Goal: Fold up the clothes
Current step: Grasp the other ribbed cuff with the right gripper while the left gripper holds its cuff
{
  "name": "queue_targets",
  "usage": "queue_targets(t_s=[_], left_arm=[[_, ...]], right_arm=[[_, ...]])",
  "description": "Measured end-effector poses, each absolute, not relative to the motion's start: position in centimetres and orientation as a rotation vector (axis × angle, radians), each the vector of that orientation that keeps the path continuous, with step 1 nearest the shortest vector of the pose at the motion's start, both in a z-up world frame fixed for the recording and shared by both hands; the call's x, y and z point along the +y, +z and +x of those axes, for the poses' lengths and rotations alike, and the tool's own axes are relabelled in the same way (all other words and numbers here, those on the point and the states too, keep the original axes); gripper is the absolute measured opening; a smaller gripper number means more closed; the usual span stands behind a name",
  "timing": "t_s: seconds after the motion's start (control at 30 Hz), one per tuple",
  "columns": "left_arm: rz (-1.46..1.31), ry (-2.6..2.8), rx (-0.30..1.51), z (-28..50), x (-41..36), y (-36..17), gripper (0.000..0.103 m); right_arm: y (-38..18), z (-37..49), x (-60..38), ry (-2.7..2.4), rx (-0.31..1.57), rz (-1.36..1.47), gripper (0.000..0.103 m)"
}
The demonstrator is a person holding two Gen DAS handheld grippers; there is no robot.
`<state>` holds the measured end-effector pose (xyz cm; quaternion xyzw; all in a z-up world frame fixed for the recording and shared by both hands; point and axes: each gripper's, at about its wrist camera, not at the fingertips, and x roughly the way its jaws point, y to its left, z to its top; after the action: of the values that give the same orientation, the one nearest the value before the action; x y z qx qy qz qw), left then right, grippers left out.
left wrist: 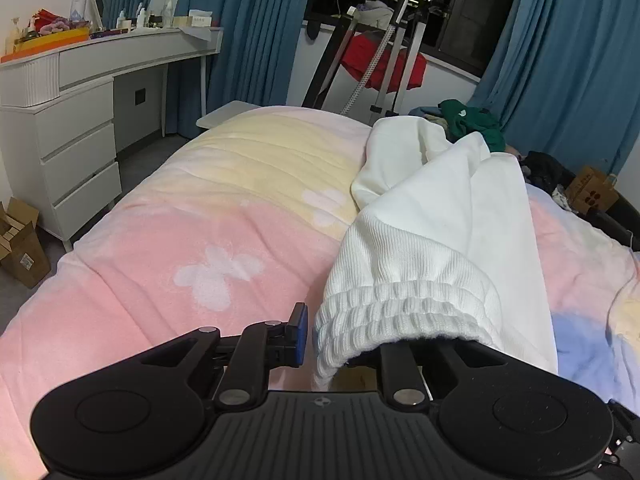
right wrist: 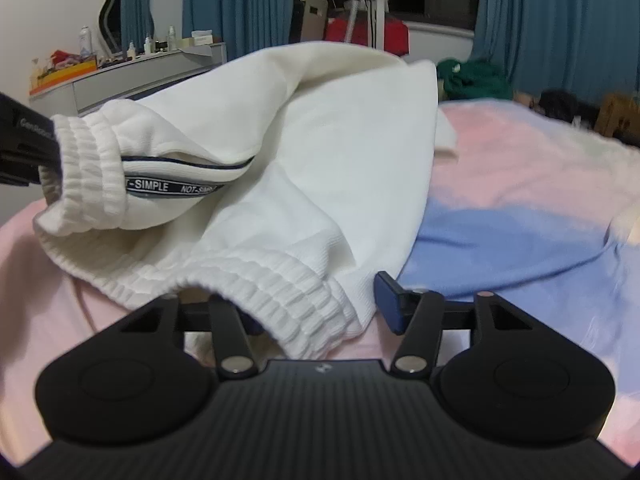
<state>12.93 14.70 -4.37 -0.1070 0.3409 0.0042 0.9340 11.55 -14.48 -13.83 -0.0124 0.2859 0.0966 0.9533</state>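
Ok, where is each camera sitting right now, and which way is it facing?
Left wrist: on the left gripper, facing across the bed toward the dresser and curtains; its own fingers show, closed on the white garment's waistband.
Right wrist: on the right gripper, facing the same way; its fingers straddle the waistband, and the left gripper shows at the left edge.
Shared: garment, bed, dresser, curtains.

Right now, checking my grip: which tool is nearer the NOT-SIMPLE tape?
Left. The left tool grips the waistband right beside the tape; the right tool straddles the lower waistband edge.
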Motion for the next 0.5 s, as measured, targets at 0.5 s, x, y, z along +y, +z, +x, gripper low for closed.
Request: queue_targets(t_s=[0.5], left_arm=[[-0.248,-0.019,0.692,9.2,13.8,-3.4,0.038]], right_arm=[[-11.7,10.4,-15.3,0.200,0.532,0.056,0.020]])
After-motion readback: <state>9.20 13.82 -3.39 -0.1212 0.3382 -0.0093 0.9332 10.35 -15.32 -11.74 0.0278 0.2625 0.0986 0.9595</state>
